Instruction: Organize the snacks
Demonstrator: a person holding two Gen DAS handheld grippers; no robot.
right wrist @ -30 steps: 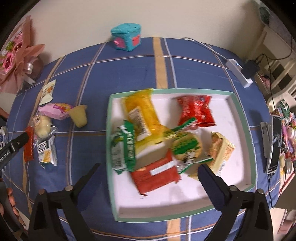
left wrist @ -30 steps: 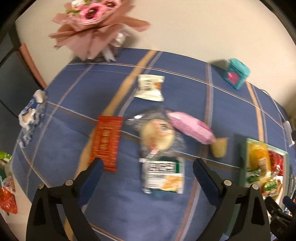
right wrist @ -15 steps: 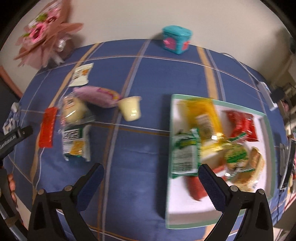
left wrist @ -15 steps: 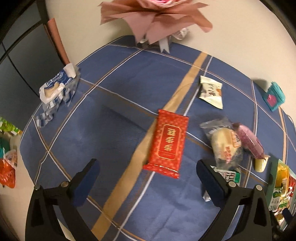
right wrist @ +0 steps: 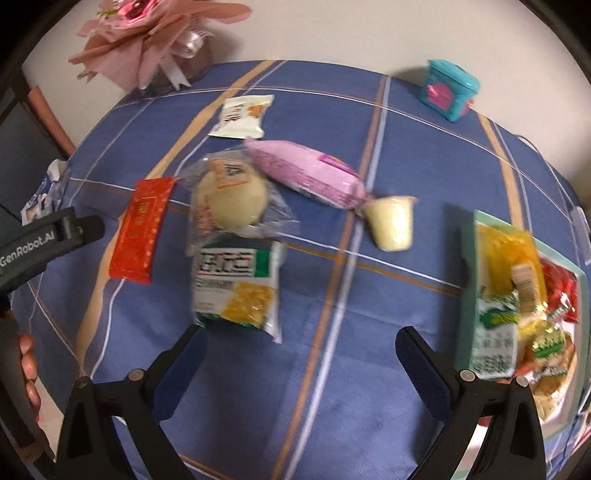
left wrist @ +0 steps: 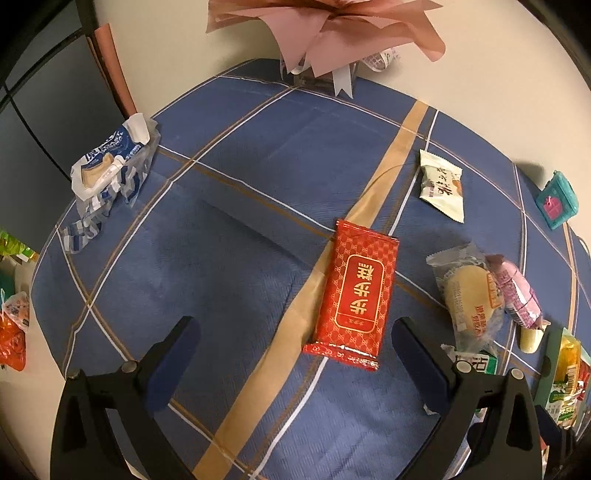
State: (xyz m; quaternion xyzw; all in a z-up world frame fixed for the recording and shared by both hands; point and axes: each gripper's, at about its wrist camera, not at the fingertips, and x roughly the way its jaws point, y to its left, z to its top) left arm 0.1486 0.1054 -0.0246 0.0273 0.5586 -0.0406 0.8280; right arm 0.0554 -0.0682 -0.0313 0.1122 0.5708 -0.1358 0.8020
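Observation:
A red snack packet lies flat on the blue checked tablecloth, just beyond my open, empty left gripper. It also shows in the right wrist view. My right gripper is open and empty above bare cloth, with a green-and-white packet just ahead of its left finger. Beyond lie a clear-wrapped bun, a pink packet, a yellow jelly cup and a white packet. A green-rimmed tray at the right holds several snacks.
A pink bouquet stands at the table's far edge. A teal box sits at the back right. A blue-and-white torn wrapper lies at the left edge. The left gripper's body shows at the left of the right wrist view.
Both grippers have swung left. The left one now faces the red packet instead of the bun pile. The right one has left the tray and now faces the loose snacks.

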